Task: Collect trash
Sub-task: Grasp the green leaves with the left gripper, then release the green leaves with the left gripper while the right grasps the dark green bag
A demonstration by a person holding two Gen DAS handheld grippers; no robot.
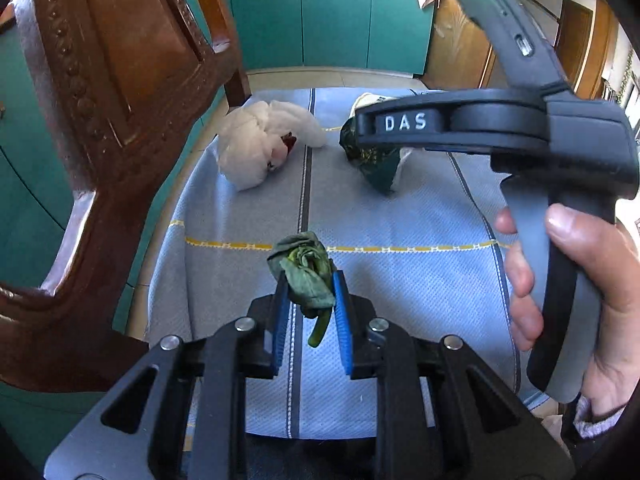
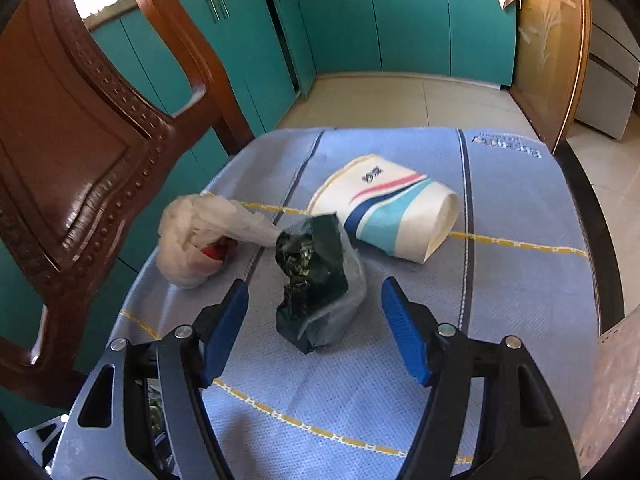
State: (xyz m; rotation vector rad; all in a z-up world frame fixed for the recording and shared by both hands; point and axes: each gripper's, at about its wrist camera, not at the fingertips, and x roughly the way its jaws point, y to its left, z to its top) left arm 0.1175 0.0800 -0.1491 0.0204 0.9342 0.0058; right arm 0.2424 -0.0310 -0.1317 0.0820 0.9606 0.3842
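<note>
Left gripper (image 1: 308, 304): pinching a wilted green scrap (image 1: 306, 276), possibly a leaf. Right gripper (image 2: 314, 320): jaws spread around the dark green wrapper (image 2: 316, 292), which half hides the paper cup (image 2: 400, 216) behind.

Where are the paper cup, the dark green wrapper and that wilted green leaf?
paper cup (image 2: 394, 210), right wrist view, on its striped side.
dark green wrapper (image 2: 316, 280), right wrist view, on its crumpled middle.
wilted green leaf (image 1: 306, 270), left wrist view, on its bunched top.

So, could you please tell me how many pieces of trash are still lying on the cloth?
3: white plastic bag at left, dark green wrapper in the middle, paper cup on its side behind. Others may be hidden.
</note>
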